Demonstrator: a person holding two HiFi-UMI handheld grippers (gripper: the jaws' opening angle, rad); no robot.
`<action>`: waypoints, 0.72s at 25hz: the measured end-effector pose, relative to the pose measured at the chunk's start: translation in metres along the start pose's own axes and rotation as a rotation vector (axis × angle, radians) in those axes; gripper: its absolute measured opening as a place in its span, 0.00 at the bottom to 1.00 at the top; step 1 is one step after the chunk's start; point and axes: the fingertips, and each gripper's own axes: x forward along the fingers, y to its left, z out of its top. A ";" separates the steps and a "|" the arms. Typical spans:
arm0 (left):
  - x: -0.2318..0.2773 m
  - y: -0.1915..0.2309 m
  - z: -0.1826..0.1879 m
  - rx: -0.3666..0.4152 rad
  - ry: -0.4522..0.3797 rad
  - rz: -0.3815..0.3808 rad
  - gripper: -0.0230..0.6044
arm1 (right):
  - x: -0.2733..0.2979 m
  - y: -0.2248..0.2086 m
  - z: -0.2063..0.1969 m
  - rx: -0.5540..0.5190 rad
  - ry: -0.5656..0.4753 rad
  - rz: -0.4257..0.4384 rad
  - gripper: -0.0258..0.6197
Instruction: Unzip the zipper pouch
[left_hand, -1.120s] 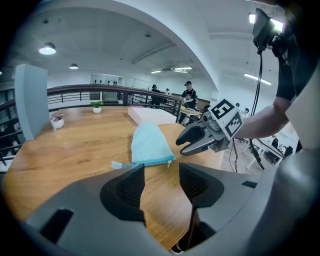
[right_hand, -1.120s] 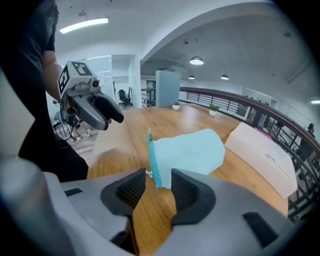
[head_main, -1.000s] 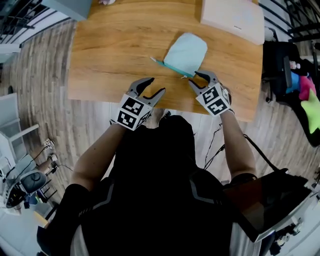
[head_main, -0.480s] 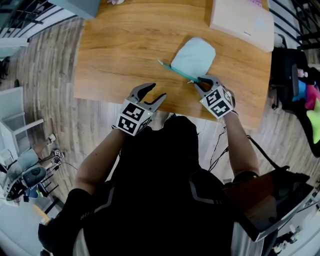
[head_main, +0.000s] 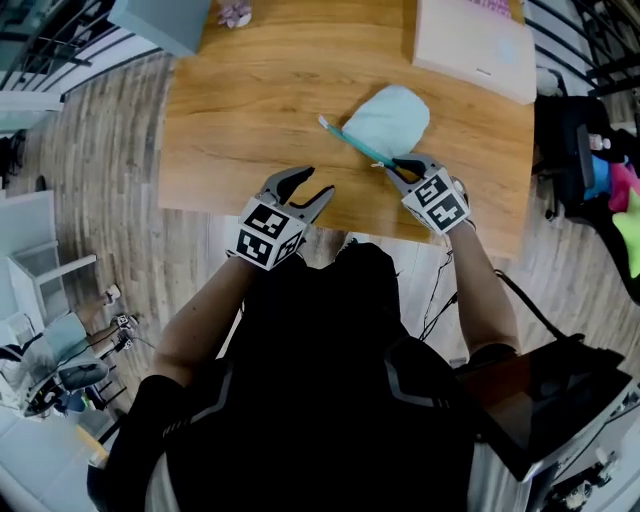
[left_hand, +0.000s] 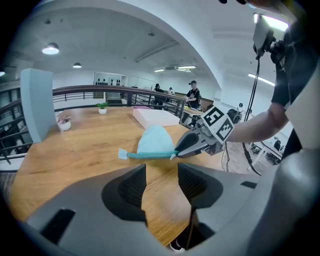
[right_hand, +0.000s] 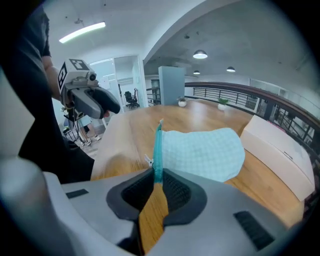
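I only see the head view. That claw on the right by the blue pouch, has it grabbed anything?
Observer: Yes. The right gripper, whose jaws have just been closing, pinches the end of the teal zipper strip on the pouch.
Operator: Is it unzipped yet?
Observer: It looks zipped; a small pale tab, likely the pull, lies just outside those jaws.
Operator: And the left claw?
Observer: The left gripper holds nothing; its jaws have just closed a little yet stand apart over the table.

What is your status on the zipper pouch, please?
Right gripper jaws just closing, pinching the zipper pouch at its zipper end. Left gripper open, jaws just narrowing, nothing between. Pouch on table, zipper looks shut. Nothing in the way.
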 end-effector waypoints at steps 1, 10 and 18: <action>-0.002 0.000 0.007 0.011 -0.011 -0.005 0.38 | -0.005 -0.001 0.008 0.014 -0.018 -0.005 0.14; -0.028 0.002 0.076 0.123 -0.146 -0.106 0.36 | -0.056 0.004 0.092 0.173 -0.157 -0.027 0.13; -0.060 0.008 0.123 0.302 -0.239 -0.191 0.35 | -0.082 0.036 0.165 0.198 -0.213 -0.023 0.13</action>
